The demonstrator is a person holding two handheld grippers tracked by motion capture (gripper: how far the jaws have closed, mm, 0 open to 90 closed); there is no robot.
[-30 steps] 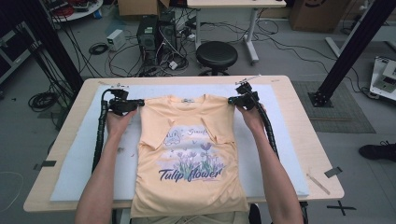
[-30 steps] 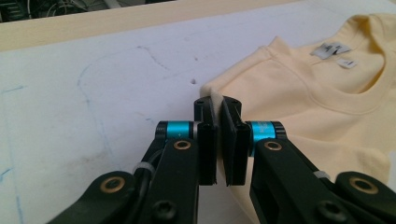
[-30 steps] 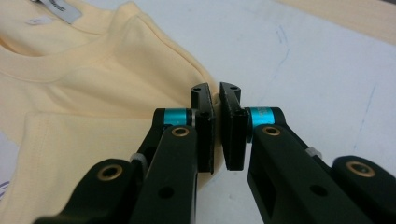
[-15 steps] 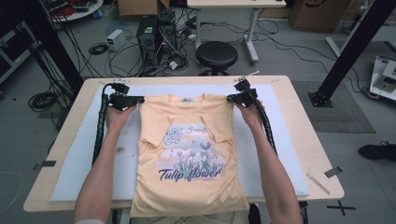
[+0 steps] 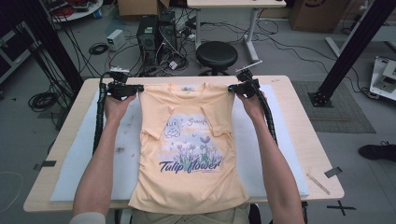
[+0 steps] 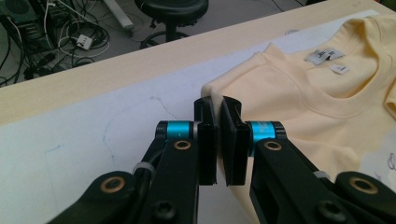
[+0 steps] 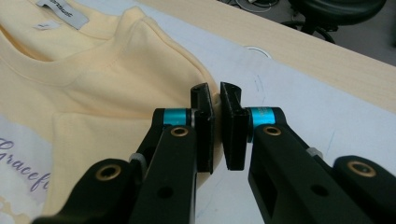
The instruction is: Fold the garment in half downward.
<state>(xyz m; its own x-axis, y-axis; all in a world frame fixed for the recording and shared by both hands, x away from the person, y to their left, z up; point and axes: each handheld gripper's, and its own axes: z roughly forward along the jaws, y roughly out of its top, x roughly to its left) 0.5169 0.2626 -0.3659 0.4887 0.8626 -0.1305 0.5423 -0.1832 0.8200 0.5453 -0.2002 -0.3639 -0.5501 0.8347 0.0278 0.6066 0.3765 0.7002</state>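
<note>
A pale wooden table [image 5: 299, 116] carries a white sheet mat [image 5: 84, 158]. On the mat lies a peach cotton T-shirt [image 5: 191, 154] with a tulip print, sleeves folded in, hem at the near edge. The left gripper [image 5: 133, 88] is clamped on its left shoulder corner, the right gripper [image 5: 232, 88] on its right shoulder corner

Lab: computer towers [image 5: 156, 32], tangled floor cables [image 5: 93, 49], black rig frame [image 5: 352, 49].
</note>
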